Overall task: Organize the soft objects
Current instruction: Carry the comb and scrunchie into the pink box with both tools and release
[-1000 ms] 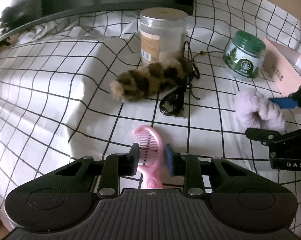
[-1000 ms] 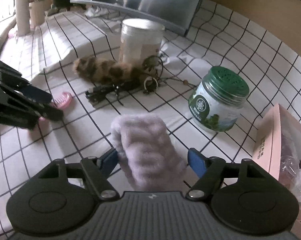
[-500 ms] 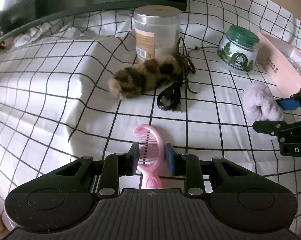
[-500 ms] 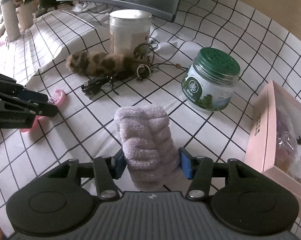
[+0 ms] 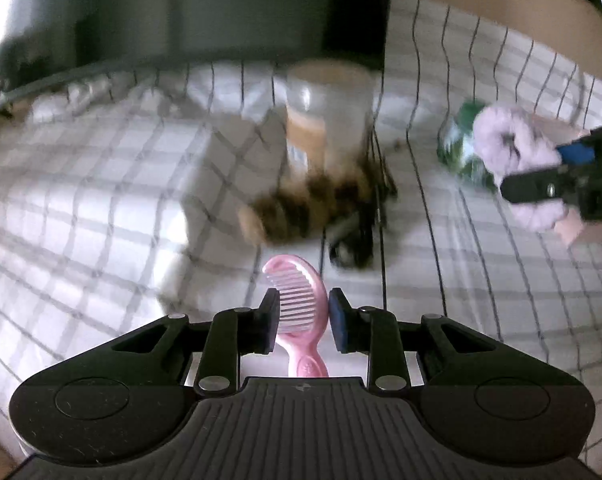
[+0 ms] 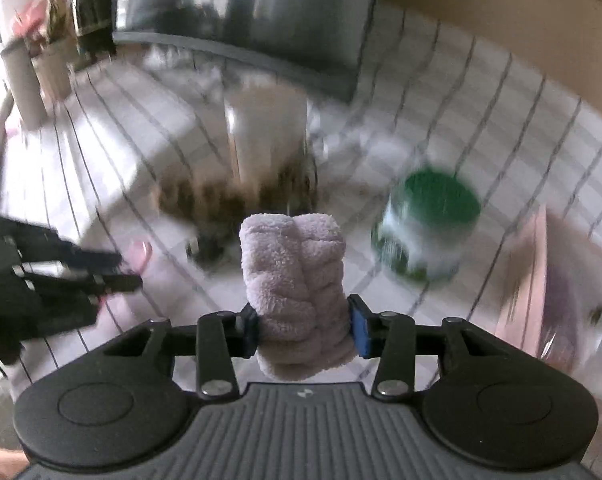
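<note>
Left hand-held gripper (image 5: 302,322) pinches a pink comb (image 5: 301,312) between its two pads, the teeth facing the left pad and the handle running back toward the gripper body. In the left wrist view the comb looks sharp while everything beyond it is smeared by motion blur.

Right hand-held gripper (image 6: 303,330) is closed on a lilac fluffy headband (image 6: 297,280), a thick roll of plush fabric that stands up between the blue-padded fingers and bulges above and below them. From the left wrist view the same headband (image 5: 513,152) appears at the far right, held clear of the surface in the right hand-held gripper (image 5: 549,176), with its folded centre turned toward the camera.

Below both grippers lies a white cloth with a black grid (image 5: 101,208), covering the table. On it, near the middle, a spotted brown furry piece (image 5: 301,208) lies in front of a tall clear jar with a pale lid (image 5: 327,120), touching or nearly touching its base; blur keeps that from being certain. A black cable (image 5: 353,240) lies just beside the furry piece on its right. A green-lidded jar (image 6: 429,224) stands to the right of these, and a pink box (image 6: 529,280) sits further right at the edge of the right wrist view. A dark panel (image 5: 221,8) rises behind the clear jar.
</note>
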Available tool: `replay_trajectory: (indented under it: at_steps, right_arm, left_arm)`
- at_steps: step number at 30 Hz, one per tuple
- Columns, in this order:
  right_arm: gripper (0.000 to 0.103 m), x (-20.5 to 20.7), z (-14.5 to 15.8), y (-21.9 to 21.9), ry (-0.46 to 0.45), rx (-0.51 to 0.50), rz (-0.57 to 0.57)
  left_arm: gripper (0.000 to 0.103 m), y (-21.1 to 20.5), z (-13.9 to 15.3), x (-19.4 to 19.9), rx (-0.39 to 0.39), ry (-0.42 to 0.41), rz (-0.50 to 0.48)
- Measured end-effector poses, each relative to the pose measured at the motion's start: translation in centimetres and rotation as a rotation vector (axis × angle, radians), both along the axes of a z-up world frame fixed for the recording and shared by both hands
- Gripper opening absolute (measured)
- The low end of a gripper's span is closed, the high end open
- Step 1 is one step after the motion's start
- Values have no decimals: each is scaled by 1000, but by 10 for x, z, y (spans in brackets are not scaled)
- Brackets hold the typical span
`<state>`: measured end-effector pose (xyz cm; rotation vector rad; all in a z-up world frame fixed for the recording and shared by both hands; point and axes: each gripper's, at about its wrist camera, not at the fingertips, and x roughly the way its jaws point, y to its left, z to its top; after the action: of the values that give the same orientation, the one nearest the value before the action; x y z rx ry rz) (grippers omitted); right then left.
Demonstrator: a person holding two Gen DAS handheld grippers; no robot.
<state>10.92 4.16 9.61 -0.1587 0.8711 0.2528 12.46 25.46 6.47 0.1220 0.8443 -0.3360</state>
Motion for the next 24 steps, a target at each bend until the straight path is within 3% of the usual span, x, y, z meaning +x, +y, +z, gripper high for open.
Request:
replay_trajectory:
  at_steps: [7, 12, 17, 24]
  right_arm:
    - [43, 35, 90, -29, -155, 88, -26]
    - [43, 46, 139, -75, -282, 23, -126]
    - [43, 22, 157, -142, -365, -28, -266]
    - [43, -14, 135, -222, -360, -82, -498]
  left_arm:
    - [30, -17, 111, 45, -69, -273, -47]
    - [30, -61, 163, 81, -117, -382, -88]
    - [30, -125, 176, 94, -231, -338, -191]
    - [31, -245, 152, 87, -350, -199, -425]
